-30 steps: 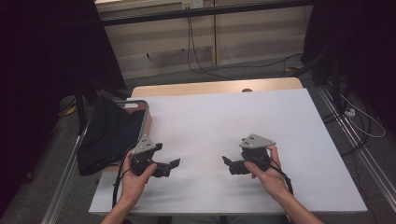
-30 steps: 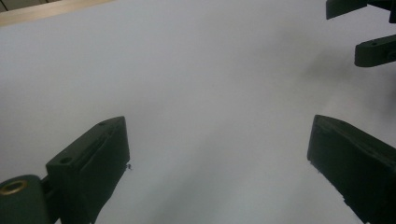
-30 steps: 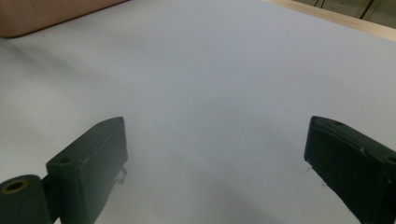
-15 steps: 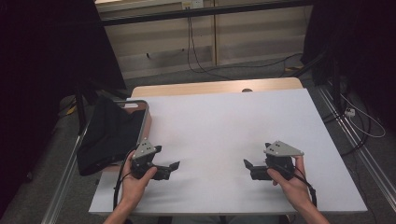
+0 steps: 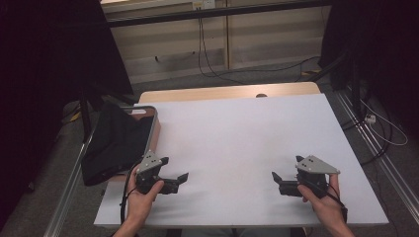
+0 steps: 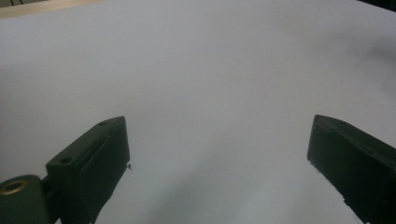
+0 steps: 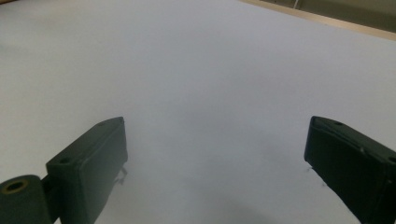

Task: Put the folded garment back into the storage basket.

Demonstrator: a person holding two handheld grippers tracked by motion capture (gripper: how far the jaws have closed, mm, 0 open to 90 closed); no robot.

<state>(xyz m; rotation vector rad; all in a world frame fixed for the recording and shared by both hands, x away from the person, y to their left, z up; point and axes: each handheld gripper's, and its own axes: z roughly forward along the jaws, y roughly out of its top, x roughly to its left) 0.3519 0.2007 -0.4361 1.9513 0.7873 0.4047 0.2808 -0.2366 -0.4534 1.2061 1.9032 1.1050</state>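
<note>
My left gripper (image 5: 174, 169) is held low over the white tabletop (image 5: 237, 133) near its front left, jaws pointing right and open with nothing between them. My right gripper (image 5: 286, 168) hovers near the front right, jaws pointing left, also open and empty. In the left gripper view the left gripper (image 6: 217, 140) has its two black jaws spread wide over bare white surface. The right gripper view shows the right gripper (image 7: 217, 140) the same way, spread wide over bare white surface.
A black cloth (image 5: 116, 140) lies in a tray (image 5: 156, 123) that hangs over the table's left edge, just behind my left hand. A wooden strip (image 5: 222, 93) runs along the far edge. Cables lie on the floor beyond the table.
My right gripper has moved to the right and slightly nearer the front edge. The left gripper has stayed almost where it was.
</note>
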